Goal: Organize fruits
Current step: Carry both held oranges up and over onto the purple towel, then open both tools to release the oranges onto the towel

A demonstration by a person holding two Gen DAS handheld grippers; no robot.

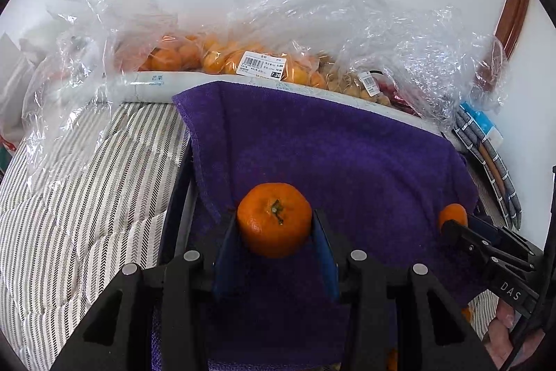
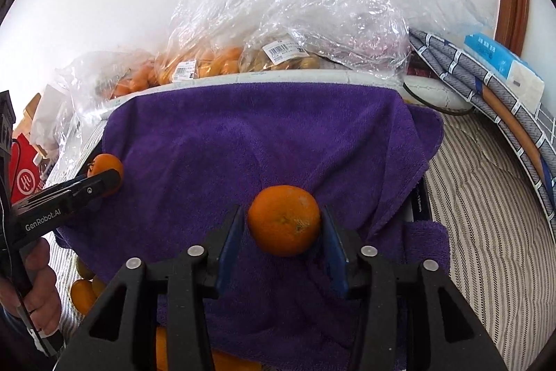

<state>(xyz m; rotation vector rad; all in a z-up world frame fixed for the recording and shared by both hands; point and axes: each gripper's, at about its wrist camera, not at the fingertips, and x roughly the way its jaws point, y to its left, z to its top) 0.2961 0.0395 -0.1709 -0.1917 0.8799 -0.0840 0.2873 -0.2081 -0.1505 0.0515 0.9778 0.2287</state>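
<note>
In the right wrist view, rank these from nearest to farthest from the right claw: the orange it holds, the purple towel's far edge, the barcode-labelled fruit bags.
1. The orange, held in the right claw.
2. The purple towel, far edge straight ahead, mid-frame.
3. The fruit bags, beyond the towel against the wall.

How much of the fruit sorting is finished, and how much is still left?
Done: nothing looks sorted yet; the purple towel has no fruit set down on it.
In hand: the left gripper is closed on one tangerine, and the right gripper is closed on another tangerine, both over the towel.
Left: lots, probably. The plastic bags behind are full, and loose fruit lies beside the towel.
</note>
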